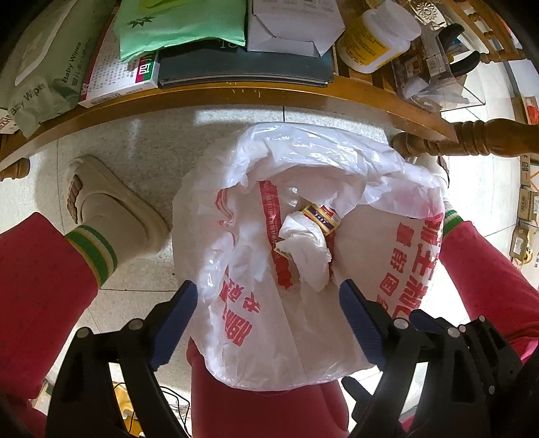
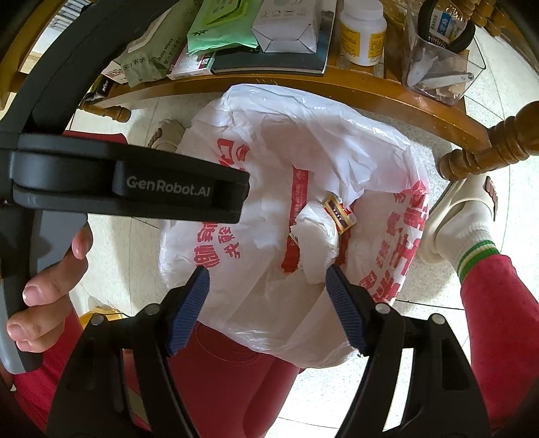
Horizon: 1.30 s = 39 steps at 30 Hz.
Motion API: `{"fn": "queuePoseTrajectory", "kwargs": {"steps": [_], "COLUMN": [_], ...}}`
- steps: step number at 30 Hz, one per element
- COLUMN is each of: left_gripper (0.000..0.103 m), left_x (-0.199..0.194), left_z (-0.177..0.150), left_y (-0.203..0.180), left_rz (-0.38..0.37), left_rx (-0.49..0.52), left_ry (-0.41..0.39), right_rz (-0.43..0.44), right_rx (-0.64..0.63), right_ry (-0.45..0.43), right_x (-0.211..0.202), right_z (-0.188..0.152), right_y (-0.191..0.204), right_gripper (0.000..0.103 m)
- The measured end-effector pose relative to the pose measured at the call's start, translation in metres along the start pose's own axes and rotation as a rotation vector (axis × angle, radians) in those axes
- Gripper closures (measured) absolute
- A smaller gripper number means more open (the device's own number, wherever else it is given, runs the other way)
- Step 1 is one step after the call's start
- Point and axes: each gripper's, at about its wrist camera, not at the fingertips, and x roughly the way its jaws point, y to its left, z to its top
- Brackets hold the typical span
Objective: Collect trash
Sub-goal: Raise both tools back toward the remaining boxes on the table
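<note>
A white plastic bag with red print point(image 1: 269, 303) lines a bin on the floor below the table; it also shows in the right wrist view point(image 2: 252, 269). Inside lie a crumpled white tissue point(image 1: 306, 249) point(image 2: 316, 242) and a small gold and red box point(image 1: 320, 217) point(image 2: 338, 212). My left gripper point(image 1: 267, 296) is open above the bag's near rim, empty. My right gripper point(image 2: 266, 279) is open above the same rim, empty. The left gripper's black body point(image 2: 134, 182) crosses the right wrist view at left.
A wooden table edge point(image 1: 235, 92) carries baby wipes point(image 1: 40, 81), a green pack point(image 1: 182, 30), a white carton point(image 1: 289, 27), a yellow-labelled bottle point(image 1: 374, 37) and a clear organiser point(image 2: 441, 67). A table leg point(image 1: 471, 138) and the person's slippered feet point(image 1: 107, 205) flank the bag.
</note>
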Motion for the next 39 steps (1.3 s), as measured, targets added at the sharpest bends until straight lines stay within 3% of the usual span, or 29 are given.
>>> {"fn": "queuePoseTrajectory", "kwargs": {"steps": [7, 13, 20, 23, 27, 31, 39], "left_gripper": [0.019, 0.019, 0.018, 0.009, 0.008, 0.008, 0.008], "left_x": [-0.025, -0.074, -0.201, -0.277, -0.368, -0.437, -0.502], "left_z": [-0.021, -0.067, -0.124, -0.138, -0.150, -0.148, -0.125], "left_y": [0.003, 0.006, 0.016, 0.018, 0.002, -0.014, -0.033], "left_rz": [0.029, 0.045, 0.020, 0.044, 0.094, 0.161, 0.246], "left_rx": [0.012, 0.051, 0.111, 0.142, 0.334, 0.470, 0.622], "left_ry": [-0.041, -0.120, -0.330, -0.468, -0.611, -0.619, -0.627], "right_rz": [-0.023, -0.027, -0.128, -0.162, -0.143, -0.148, -0.207], "right_rx": [-0.009, -0.030, -0.132, -0.175, -0.231, -0.259, -0.315], "right_ry": [-0.061, -0.196, -0.511, -0.649, -0.747, -0.808, -0.887], "right_x": [-0.026, -0.089, -0.235, -0.308, -0.382, -0.446, -0.519], "right_z": [-0.009, -0.039, -0.066, -0.071, -0.071, -0.062, -0.035], "right_y": [0.009, 0.023, 0.044, 0.052, 0.057, 0.061, 0.077], "right_gripper": [0.033, 0.029, 0.011, 0.007, 0.007, 0.007, 0.007]}}
